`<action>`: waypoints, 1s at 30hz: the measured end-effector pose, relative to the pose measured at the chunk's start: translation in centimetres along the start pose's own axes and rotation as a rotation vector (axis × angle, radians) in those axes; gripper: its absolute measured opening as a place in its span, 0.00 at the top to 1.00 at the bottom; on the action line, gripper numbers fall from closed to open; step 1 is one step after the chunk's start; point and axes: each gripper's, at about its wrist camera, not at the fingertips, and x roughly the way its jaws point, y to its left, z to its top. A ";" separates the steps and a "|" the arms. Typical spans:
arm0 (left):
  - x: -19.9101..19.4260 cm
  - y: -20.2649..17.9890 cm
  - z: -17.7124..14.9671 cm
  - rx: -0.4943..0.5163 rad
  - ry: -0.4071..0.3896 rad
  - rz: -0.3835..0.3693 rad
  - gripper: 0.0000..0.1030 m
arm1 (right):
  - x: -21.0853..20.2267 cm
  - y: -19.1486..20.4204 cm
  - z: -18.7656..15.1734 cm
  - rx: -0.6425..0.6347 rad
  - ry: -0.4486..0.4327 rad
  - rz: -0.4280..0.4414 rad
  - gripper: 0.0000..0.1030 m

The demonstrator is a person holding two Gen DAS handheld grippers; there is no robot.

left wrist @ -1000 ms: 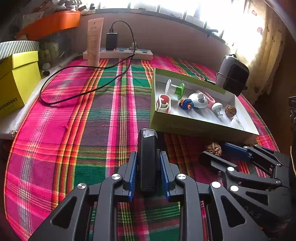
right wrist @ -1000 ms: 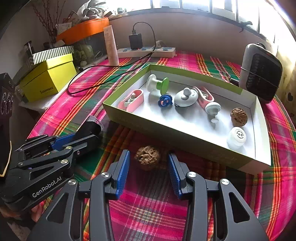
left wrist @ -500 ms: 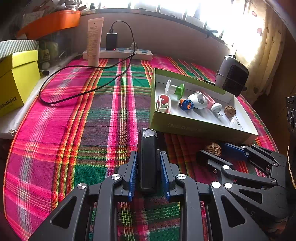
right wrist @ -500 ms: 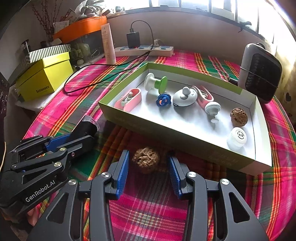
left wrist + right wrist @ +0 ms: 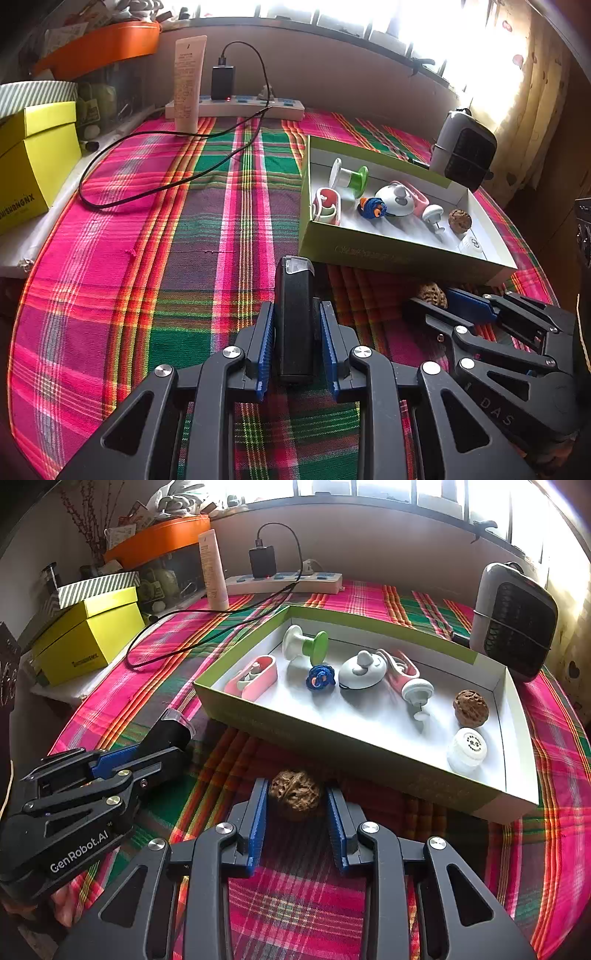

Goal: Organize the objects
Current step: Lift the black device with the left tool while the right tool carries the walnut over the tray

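Pinching in on a wrinkled brown walnut, the right gripper has just drawn its blue ribbed pads together; a second ago they stood well clear on both sides, and now they sit against the shell's flanks, the nut resting on the plaid cloth between them. Off to its left, the left gripper has not changed: its pads stay pressed on a long black rectangular device with a clear window at the far tip, exactly as before.

Just ahead of the right gripper lies the shallow green-sided box with a white floor. It holds a second walnut, a white round cap, a pink-and-white case, a white-and-green spool, a blue knotted ball and a white domed piece, all where they were.

From the left wrist view the held walnut is mostly hidden behind the right gripper's finger, and the box's near wall cuts off the cap. The print on the box side is too faint to read. Whether the device is lifted off the cloth cannot be told.

Farther out stand a grey heater, a white power strip with a black charger, and a yellow box.
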 end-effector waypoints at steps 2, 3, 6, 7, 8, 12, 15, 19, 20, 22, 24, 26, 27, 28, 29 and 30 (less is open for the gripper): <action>0.0 0.0 0.0 0.001 0.000 0.001 0.78 | -0.1 -0.1 0.0 0.001 0.000 0.003 0.70; 0.0 0.0 0.0 0.002 0.000 0.001 0.78 | -0.1 -0.1 -0.1 0.001 -0.001 0.004 0.70; 0.0 0.0 0.0 0.001 0.001 0.001 0.78 | -0.3 -0.2 -0.2 0.000 -0.001 0.008 0.70; -0.1 0.0 0.0 0.001 0.001 0.002 0.78 | -0.3 -0.2 -0.2 0.001 -0.001 0.009 0.70; -0.1 0.0 -0.1 0.002 0.001 0.004 0.78 | -0.4 -0.3 -0.3 0.001 -0.002 0.010 0.70; -0.3 -0.1 -0.2 0.007 0.002 0.009 0.78 | -0.6 -0.4 -0.5 0.004 -0.007 0.013 0.70; -0.4 -0.2 -0.3 0.010 0.004 0.014 0.78 | -0.9 -0.4 -0.6 0.005 -0.011 0.018 0.70; -0.4 -0.3 -0.3 0.013 0.004 0.013 0.78 | -1.2 -0.6 -0.9 0.010 -0.014 0.019 0.70; -0.5 -0.4 -0.4 0.015 0.003 0.012 0.78 | -1.3 -0.6 -1.0 0.010 -0.014 0.020 0.70; -0.7 -0.5 -0.4 0.019 -0.002 0.011 0.78 | -1.5 -0.7 -1.0 0.013 -0.017 0.020 0.70; -0.9 -0.7 -0.4 0.023 -0.005 0.011 0.78 | -1.7 -0.8 -1.1 0.016 -0.021 0.022 0.70; -1.1 -1.0 -0.4 0.029 -0.007 0.011 0.78 | -2.0 -1.0 -1.1 0.017 -0.027 0.023 0.70; -1.2 -1.1 -0.3 0.033 -0.009 0.009 0.78 | -2.2 -1.0 -1.2 0.018 -0.031 0.023 0.70; -1.3 -1.3 -0.3 0.036 -0.011 0.008 0.78 | -2.4 -1.1 -1.2 0.019 -0.035 0.024 0.70; -1.4 -1.4 -0.3 0.040 -0.012 0.007 0.78 | -2.5 -1.2 -1.2 0.020 -0.038 0.023 0.70; -1.5 -1.6 -0.3 0.043 -0.014 0.006 0.78 | -2.7 -1.3 -1.2 0.022 -0.041 0.022 0.70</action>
